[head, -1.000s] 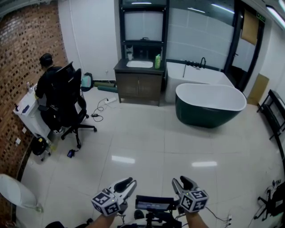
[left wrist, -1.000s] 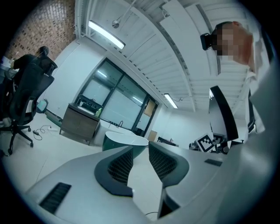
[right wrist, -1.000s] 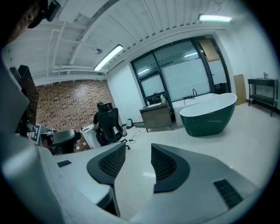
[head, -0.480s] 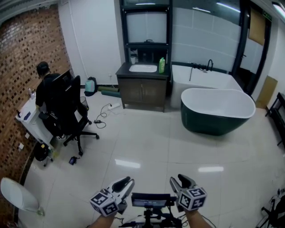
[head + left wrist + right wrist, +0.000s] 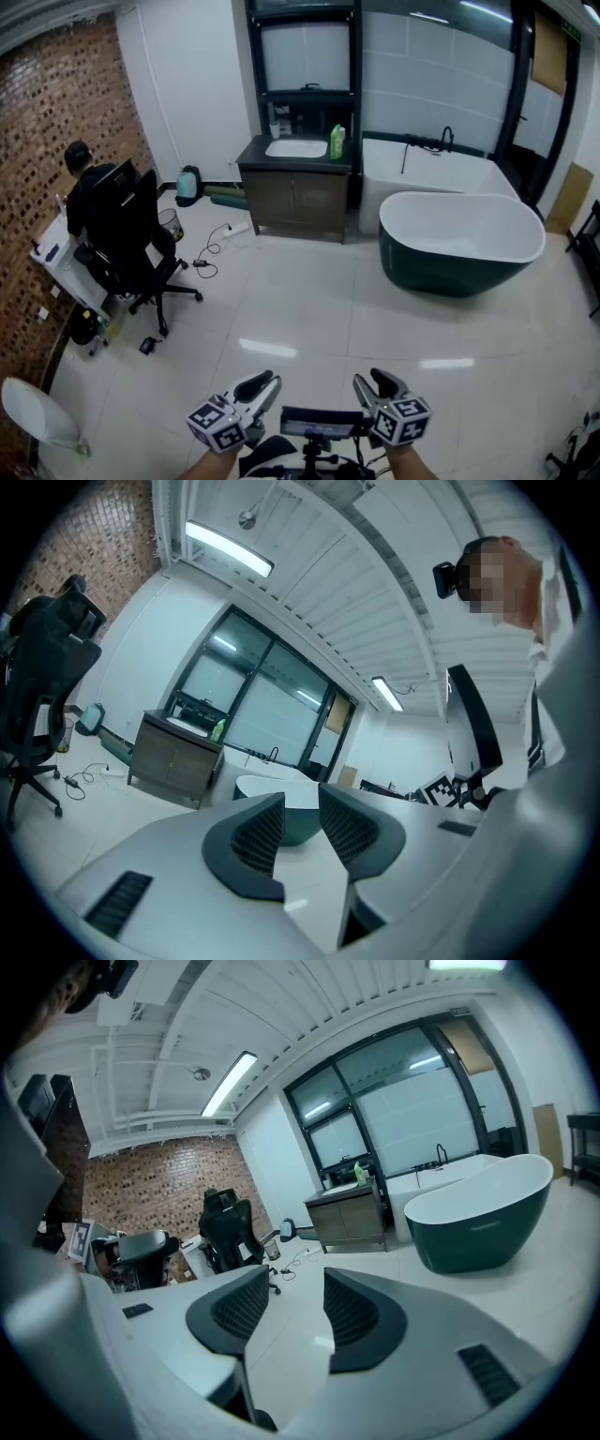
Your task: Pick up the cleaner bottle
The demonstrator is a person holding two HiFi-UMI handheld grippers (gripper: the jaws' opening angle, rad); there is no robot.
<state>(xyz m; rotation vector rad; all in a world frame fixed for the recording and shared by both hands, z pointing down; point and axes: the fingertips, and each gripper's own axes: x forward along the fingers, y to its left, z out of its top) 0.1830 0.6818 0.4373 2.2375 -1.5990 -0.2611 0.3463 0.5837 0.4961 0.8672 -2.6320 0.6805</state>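
Note:
The green cleaner bottle point(image 5: 337, 142) stands on the dark vanity point(image 5: 298, 187) beside the white sink, far across the room. It is a small green speck in the left gripper view point(image 5: 218, 729) and in the right gripper view point(image 5: 361, 1176). My left gripper point(image 5: 265, 380) and right gripper point(image 5: 380, 380) are held side by side low in the head view, over bare floor tiles and far from the bottle. The left gripper point(image 5: 300, 799) shows a narrow gap with nothing in it. The right gripper point(image 5: 296, 1279) is open and also empty.
A dark green bathtub point(image 5: 459, 248) stands right of the vanity, with a white built-in tub point(image 5: 431, 169) behind it. A person sits in a black office chair point(image 5: 131, 239) at a desk on the left. Cables point(image 5: 211, 246) lie on the floor. A white rounded object point(image 5: 33, 412) is at the lower left.
The head view has moved forward over the floor, and the vanity and tub look slightly nearer. Both grippers keep their place at the bottom of the view with jaws unchanged.

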